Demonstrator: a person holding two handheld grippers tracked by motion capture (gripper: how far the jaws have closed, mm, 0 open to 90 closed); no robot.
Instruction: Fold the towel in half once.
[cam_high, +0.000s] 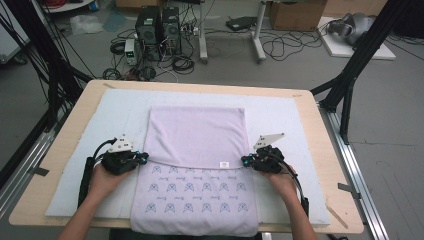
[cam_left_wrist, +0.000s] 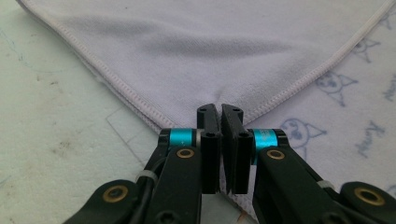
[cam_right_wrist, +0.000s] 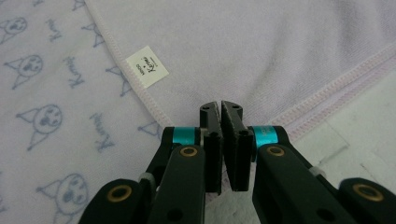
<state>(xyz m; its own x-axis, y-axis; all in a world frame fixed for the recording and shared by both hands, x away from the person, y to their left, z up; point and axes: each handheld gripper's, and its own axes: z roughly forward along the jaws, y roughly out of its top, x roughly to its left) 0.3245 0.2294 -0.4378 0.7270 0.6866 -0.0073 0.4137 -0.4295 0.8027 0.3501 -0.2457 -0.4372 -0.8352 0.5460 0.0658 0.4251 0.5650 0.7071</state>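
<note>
We're at the table with a lilac towel laid lengthwise on the pale padded mat, and it's partway through a fold: the far part is doubled over toward us, plain side up, while the near part lies flat showing its printed cartoon faces and hangs a little over the table's near edge. Our left gripper sits at the left corner of that folded flap, our right gripper at the right corner, level with each other, and that matching placement is what keeps the hem straight across.

In the left gripper view the two black jaws are pressed nearly together with the stitched corner of the towel pinched between them; the cloth puckers right at the tips. The right gripper view tells the same story: jaws squeezed on the hemmed corner, a small white label lying just beside the grip.

Why the corners? Holding both ends of the free edge lets us carry the whole flap as one sheet. We'd judge the next move is another fold with that edge, hands travelling together so nothing skews. The risk is thin cloth slipping from one pinch.
</note>
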